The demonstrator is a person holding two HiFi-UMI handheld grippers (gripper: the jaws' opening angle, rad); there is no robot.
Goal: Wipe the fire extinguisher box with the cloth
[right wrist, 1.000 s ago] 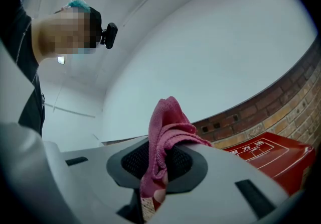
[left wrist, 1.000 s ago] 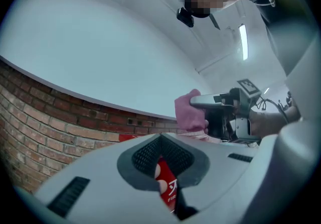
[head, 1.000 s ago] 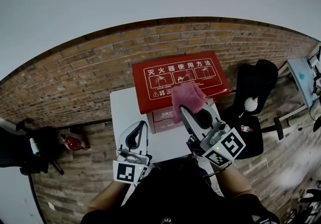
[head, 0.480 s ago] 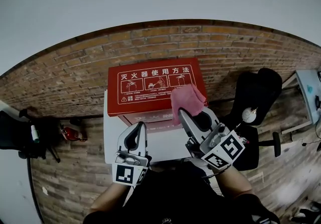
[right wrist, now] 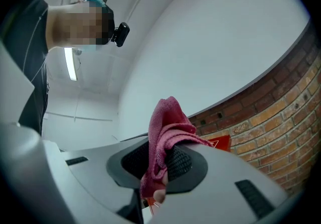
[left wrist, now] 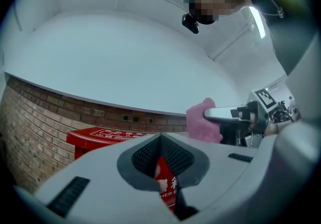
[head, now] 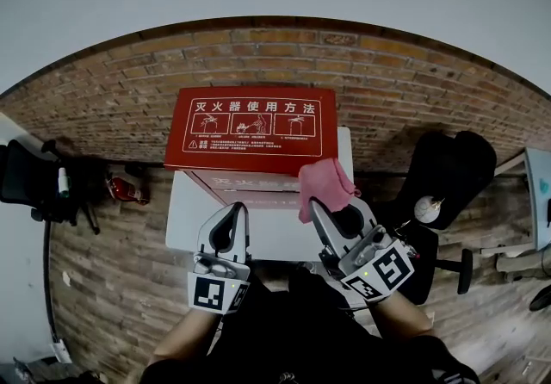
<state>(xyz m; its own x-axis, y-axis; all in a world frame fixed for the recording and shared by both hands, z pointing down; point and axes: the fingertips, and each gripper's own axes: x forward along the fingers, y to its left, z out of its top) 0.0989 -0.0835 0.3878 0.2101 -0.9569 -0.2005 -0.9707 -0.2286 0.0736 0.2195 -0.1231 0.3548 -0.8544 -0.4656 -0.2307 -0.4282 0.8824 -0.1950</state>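
Red fire extinguisher box [head: 250, 124] w/ white instruction print on its lid sits at the far side of a white worktop [head: 185, 223], back against a low brick band w/ plain pale wall above. Pink cloth [head: 323, 182] is bunched at the box's right front corner, overlapping the lid edge in the head view; can't tell if it actually touches. Right tongs [head: 317, 204] are clamped on that cloth, a fold sticking up past the tips and a bit hanging below between the pads. Left tongs [head: 236, 212] are closed tip to tip w/ nothing in them, hanging over the worktop just in front of the box's front face, near the right tongs but apart. Floor round the worktop is brick-pattern too. Right of the worktop: black office chair [head: 448, 171] w/ a small round white thing on the seat. Left: another dark chair [head: 26, 174] and a small red object [head: 125, 191] on the floor nr the worktop's left edge.
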